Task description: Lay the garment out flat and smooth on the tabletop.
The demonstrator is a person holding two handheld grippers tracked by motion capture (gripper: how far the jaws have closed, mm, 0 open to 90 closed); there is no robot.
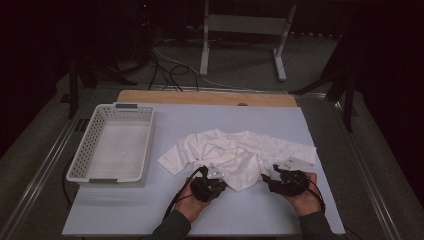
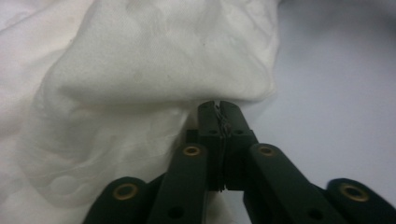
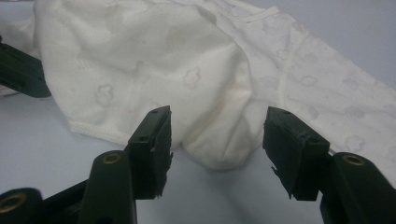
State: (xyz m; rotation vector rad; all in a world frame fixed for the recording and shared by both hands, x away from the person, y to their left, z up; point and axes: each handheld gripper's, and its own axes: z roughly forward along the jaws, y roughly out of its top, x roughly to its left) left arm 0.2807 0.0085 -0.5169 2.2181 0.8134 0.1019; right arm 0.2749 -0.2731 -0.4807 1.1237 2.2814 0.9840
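Note:
A white baby garment [image 1: 235, 152] with a faint flower print lies spread in the middle of the pale blue table top [image 1: 280, 210]. My left gripper [image 1: 212, 181] sits at the garment's near hem. In the left gripper view its jaws [image 2: 219, 108] are pressed together at the edge of the cloth [image 2: 154, 65], which bunches up around the tip. My right gripper [image 1: 271, 181] is at the near right of the hem. It is open [image 3: 217, 128], with a folded corner of the garment [image 3: 219, 149] lying between its two pads and touching neither.
A white perforated basket [image 1: 95, 150] stands at the table's left side with nothing in it. A wooden board edge [image 1: 205, 97] runs along the back. Beyond it are cables [image 1: 165, 67] and a metal stand [image 1: 242, 25] on the floor.

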